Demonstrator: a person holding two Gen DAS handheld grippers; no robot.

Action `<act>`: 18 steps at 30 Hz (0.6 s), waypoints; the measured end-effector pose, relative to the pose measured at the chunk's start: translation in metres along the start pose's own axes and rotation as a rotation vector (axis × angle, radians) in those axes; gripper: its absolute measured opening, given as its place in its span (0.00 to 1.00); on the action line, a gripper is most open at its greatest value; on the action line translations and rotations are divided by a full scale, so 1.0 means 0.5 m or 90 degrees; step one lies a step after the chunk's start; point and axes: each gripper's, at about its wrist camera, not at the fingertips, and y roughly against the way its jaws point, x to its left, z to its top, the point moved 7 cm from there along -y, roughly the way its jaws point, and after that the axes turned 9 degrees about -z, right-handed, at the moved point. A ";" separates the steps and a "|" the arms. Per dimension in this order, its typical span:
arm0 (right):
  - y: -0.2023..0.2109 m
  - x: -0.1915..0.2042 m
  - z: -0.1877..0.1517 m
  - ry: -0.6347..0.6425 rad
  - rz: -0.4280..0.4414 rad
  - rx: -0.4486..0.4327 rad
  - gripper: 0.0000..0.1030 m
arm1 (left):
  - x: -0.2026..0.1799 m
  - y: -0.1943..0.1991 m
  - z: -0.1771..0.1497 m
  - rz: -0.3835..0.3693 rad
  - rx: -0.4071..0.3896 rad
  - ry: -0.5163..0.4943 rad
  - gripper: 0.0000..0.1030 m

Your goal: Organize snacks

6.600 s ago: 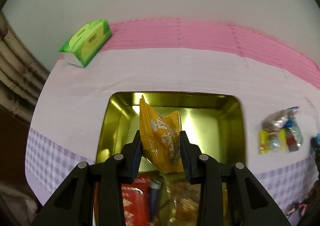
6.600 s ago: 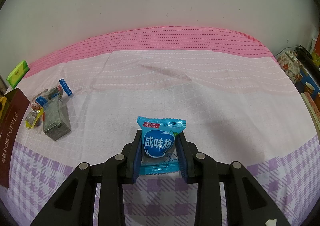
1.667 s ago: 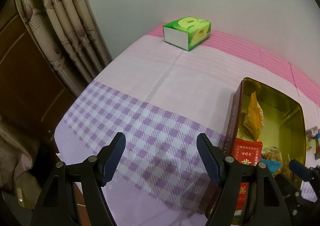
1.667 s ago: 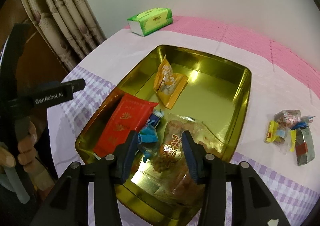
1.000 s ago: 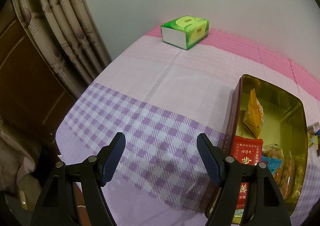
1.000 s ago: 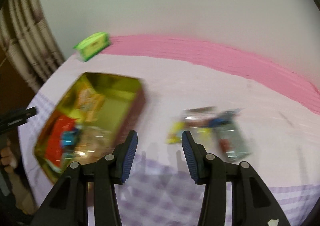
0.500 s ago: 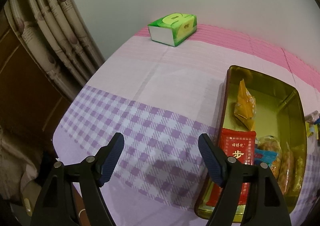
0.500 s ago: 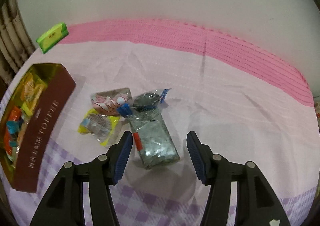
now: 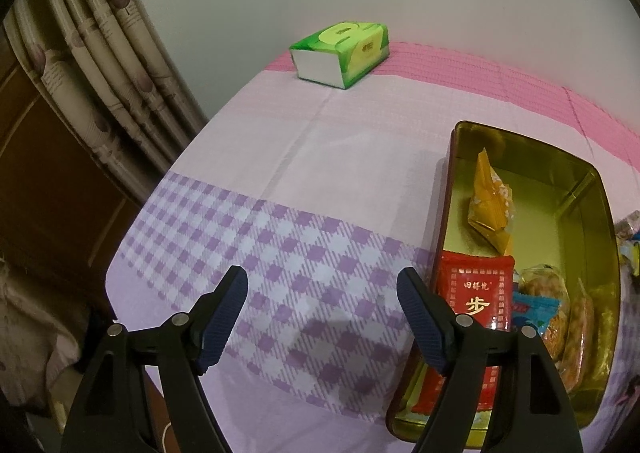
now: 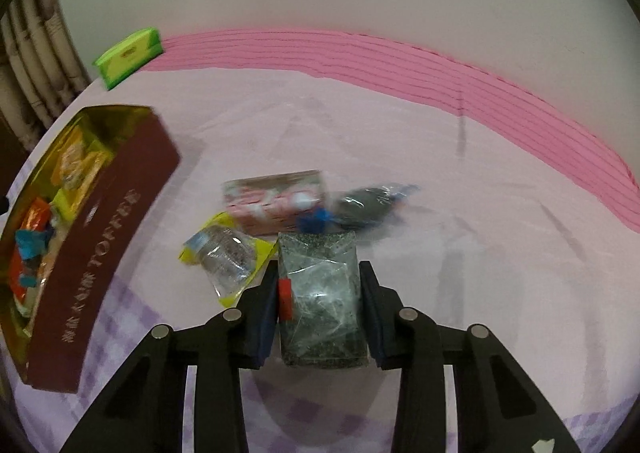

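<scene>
Two hand-held grippers in play: the right hand-held gripper [image 10: 319, 303] has its jaws closing around a grey speckled block snack in clear crinkly wrap [image 10: 320, 301], pads at both long sides, seemingly just touching the wrap, though contact is hard to confirm; the block lies on the pink and purple-checked tablecloth of the table [image 10: 360, 141]. Left hand-held gripper [image 9: 322, 317] is spread wide and empty, hovering over the checked cloth just left of the gold-lined maroon rectangular toffee tin [image 9: 448, 189]. Tin already holds an orange pouch [image 9: 490, 201], a red flat packet [image 9: 474, 301], a blue candy wrapper [image 9: 534, 307] and clear-bagged biscuits [image 9: 560, 317]. Loose beside the block: a yellow-edged clear packet [image 10: 228, 257], a pink-white wrapped bar [image 10: 276, 201], a dark blurred candy [image 10: 368, 203]. A green tissue pack [image 10: 128, 55] sits far back. Handling guess: block looks firm and light, but the film is slick and loose, so grip mid-length across the narrow sides, squeezing the solid body rather than the crimped ends.
</scene>
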 end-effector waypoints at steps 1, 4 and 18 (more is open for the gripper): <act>0.003 0.007 -0.004 0.000 0.006 0.000 0.34 | -0.002 0.001 0.000 -0.002 -0.003 -0.002 0.75; 0.013 0.021 -0.014 -0.010 0.023 -0.003 0.34 | -0.010 0.004 0.001 -0.007 -0.010 -0.006 0.75; 0.018 -0.098 -0.049 -0.082 -0.050 -0.019 0.33 | -0.172 0.058 0.020 -0.108 -0.025 -0.040 0.75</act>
